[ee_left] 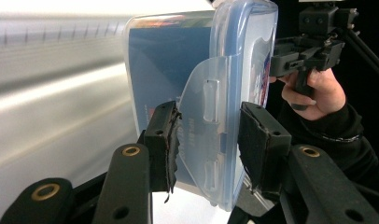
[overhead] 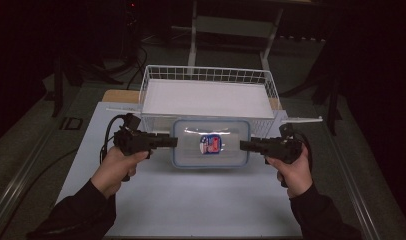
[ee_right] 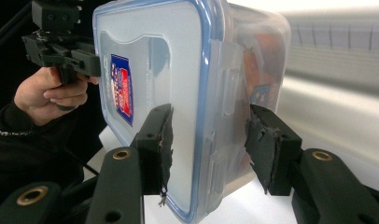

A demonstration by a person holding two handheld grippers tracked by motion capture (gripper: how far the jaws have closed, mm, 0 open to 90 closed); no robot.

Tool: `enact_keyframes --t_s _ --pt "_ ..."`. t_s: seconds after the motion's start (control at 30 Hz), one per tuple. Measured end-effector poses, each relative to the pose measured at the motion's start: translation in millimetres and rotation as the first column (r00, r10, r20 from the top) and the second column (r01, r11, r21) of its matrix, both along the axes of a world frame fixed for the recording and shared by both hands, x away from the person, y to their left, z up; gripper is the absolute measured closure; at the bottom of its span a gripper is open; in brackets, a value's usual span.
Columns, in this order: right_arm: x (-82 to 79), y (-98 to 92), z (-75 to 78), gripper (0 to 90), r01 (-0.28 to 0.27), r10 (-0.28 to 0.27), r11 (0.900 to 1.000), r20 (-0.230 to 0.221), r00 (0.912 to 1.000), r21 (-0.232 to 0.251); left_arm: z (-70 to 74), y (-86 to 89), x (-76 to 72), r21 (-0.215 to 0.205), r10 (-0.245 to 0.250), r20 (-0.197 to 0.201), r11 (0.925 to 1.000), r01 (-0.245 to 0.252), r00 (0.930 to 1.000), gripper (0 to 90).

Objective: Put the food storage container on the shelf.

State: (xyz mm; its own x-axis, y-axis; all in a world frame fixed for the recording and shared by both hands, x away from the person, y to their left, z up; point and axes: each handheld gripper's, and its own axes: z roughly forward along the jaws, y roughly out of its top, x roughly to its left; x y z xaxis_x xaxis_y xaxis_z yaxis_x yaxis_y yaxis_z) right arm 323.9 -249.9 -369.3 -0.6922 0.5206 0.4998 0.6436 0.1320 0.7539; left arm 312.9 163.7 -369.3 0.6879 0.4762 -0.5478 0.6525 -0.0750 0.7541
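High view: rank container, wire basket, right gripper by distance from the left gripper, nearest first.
From the left gripper:
1. Container, directly at its jaws, table centre.
2. Wire basket, just behind, its front rim close beyond the container.
3. Right gripper, across the container at its far end.

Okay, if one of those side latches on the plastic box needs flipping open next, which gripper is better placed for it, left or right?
Probably left. Its jaws already straddle a clip flap of the container that stands out from the lid. The left gripper is open. The right gripper's flap lies flat against the wall.
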Motion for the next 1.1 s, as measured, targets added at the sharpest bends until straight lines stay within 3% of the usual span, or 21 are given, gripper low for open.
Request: enact_keyframes --t_s 0.27,0.47,0.73,0.97,1.1 --pt "18.6 1.2 39.8 51.9 0.025 -0.026 0.999 0.056 0.9981 0.02 38.4 0.0 21.5 -0.001 0.008 0.047 1.0 -0.008 0.9989 58.4" --pt "33.8 1.9 56.1 51.9 0.045 -0.048 0.998 0.083 0.9954 0.041 54.8 -1.0 36.9 -0.004 0.034 0.078 0.9994 -0.034 0.9964 58.0" --pt "56.9 6.0 65.6 51.8 0.062 -0.064 0.998 0.086 0.9942 0.031 58.4 0.9 60.7 -0.015 0.061 0.074 0.9981 -0.06 0.9954 57.5" --pt "76.1 6.3 62.3 51.7 0.081 -0.084 0.996 0.066 0.9943 0.044 56.3 -0.1 80.6 -0.01 0.074 0.064 0.9972 -0.074 0.9952 57.1" --pt "85.7 8.1 57.7 51.5 0.088 -0.089 0.996 0.048 0.9949 0.027 50.1 -0.6 92.3 0.001 0.083 0.039 0.9966 -0.083 0.9958 56.8"
